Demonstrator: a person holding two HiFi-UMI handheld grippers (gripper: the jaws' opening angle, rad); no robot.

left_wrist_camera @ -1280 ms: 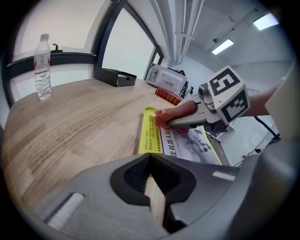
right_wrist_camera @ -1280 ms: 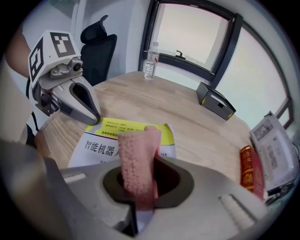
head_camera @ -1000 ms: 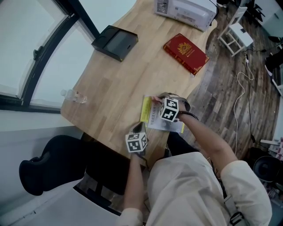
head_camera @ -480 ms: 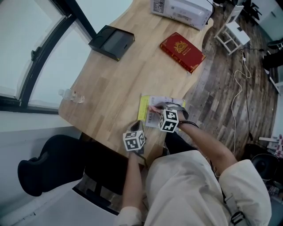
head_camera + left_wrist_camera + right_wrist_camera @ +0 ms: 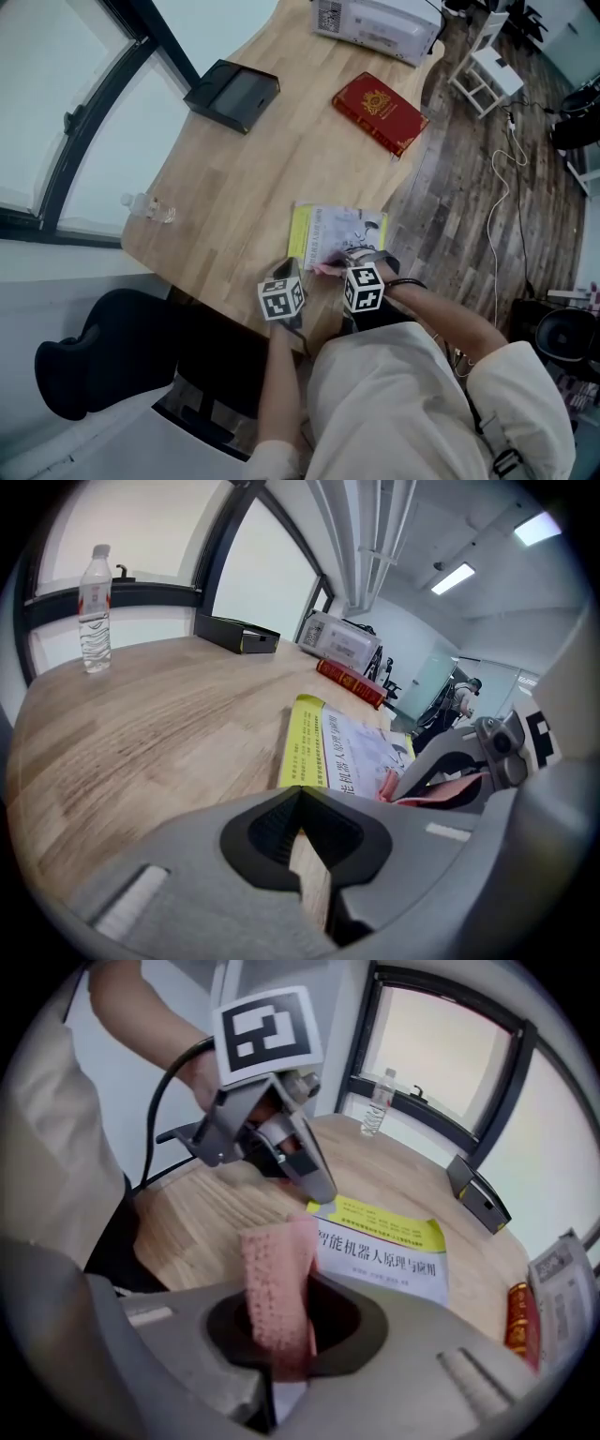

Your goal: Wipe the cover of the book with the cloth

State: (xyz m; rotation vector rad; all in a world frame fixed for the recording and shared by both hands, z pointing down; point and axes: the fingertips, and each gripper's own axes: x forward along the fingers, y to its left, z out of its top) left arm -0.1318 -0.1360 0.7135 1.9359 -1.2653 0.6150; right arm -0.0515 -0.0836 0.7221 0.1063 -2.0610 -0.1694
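We hold the right gripper [image 5: 330, 269] clamped on the pink textured cloth [image 5: 277, 1288] at the 6 o'clock edge of the white-and-yellow paperback book [image 5: 337, 234], which lies flat on the light wooden table [image 5: 244, 178]. The left gripper [image 5: 292, 267], closed and empty, sits at the book's 8 o'clock corner.

Bare table [image 5: 253, 178] lies open from the yellow book [image 5: 330, 232] toward 12 o'clock. A black box [image 5: 232, 94] stands at 11, a red book [image 5: 380, 112] at 1, a bottle [image 5: 145, 208] at 9 by the edge.
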